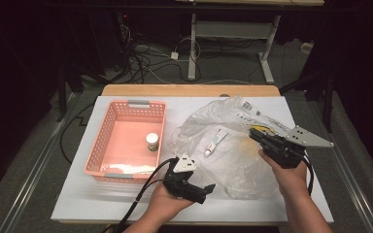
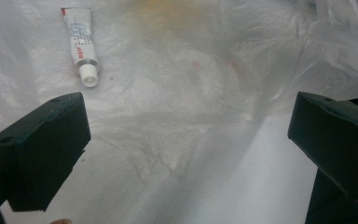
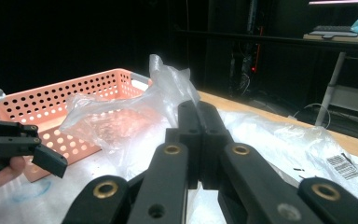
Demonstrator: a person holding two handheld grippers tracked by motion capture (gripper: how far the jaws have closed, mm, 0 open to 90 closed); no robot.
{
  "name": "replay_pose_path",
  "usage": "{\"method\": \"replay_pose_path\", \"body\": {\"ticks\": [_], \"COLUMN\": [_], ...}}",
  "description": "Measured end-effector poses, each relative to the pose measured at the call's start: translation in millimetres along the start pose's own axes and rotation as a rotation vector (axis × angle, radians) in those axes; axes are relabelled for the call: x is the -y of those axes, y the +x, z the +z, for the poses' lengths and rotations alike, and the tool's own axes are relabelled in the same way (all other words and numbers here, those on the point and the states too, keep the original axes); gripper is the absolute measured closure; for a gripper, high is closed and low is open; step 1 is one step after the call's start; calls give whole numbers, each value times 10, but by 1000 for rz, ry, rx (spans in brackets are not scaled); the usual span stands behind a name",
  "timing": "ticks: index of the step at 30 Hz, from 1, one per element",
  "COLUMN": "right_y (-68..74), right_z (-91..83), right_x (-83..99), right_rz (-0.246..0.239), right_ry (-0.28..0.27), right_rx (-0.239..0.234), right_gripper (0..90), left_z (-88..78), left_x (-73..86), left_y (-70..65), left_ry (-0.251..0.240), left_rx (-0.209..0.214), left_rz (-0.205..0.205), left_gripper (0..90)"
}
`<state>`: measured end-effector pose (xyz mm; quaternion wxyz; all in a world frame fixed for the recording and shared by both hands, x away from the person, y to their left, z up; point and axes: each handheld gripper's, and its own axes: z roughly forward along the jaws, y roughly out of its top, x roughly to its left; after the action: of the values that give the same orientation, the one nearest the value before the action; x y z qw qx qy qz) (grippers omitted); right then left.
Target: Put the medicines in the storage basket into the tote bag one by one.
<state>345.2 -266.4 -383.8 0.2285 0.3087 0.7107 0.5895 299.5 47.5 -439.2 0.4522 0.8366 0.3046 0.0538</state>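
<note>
Left gripper [image 1: 209, 188] sat nearest the camera at 6 o'clock of the table [image 1: 77, 204], jaws spread wide, nothing between them; left gripper view had them framing bare plastic. Right gripper [image 1: 253, 134] was at 3 o'clock, jaws pressed together. A fold of the clear plastic bag [image 1: 233, 160] rose right at their tips in the right gripper view [image 3: 168, 88]; couldn't tell whether film was pinched. Bag lay crumpled across the table's centre-right. Small white tube [image 1: 215, 141] lay inside the bag near table centre, cap toward 7 o'clock, well clear of both grippers. Pink basket [image 1: 102, 141] stood at 9 o'clock, a small white-capped bottle [image 1: 152, 141] upright inside by its right wall.
</note>
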Motion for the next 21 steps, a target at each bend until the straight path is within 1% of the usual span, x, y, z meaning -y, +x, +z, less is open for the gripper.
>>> {"method": "replay_pose_path", "body": {"ticks": [3,5,7,14,17,20,21], "right_y": [-3,-9,-7,1,2,-20,-29], "right_z": [-3,-9,-14,-29,-33,-38,-41], "right_x": [-3,-3,-6,-15,-20,-12,-10], "right_rz": [-7,-7,-2,-11,-3,-1,-1], "right_ry": [-5,-3,-3,-5,-8,-8,-8], "right_rx": [2,1,1,-4,-5,-2,-1], "right_gripper": [900,900,900,900,900,900,900], "left_z": [-77,-150,-223,-461,-537,-592,-612], "left_x": [-10,-17,-18,-7,9,33,41], "left_y": [1,7,33,220,302,378,399], "left_ry": [-12,-21,-22,-32,-33,-28,-28], "left_rx": [17,16,6,-65,-102,-119,-131], "left_rz": [-11,-10,-14,-52,-67,-84,-88], "left_gripper": [0,0,0,0,0,0,0]}}
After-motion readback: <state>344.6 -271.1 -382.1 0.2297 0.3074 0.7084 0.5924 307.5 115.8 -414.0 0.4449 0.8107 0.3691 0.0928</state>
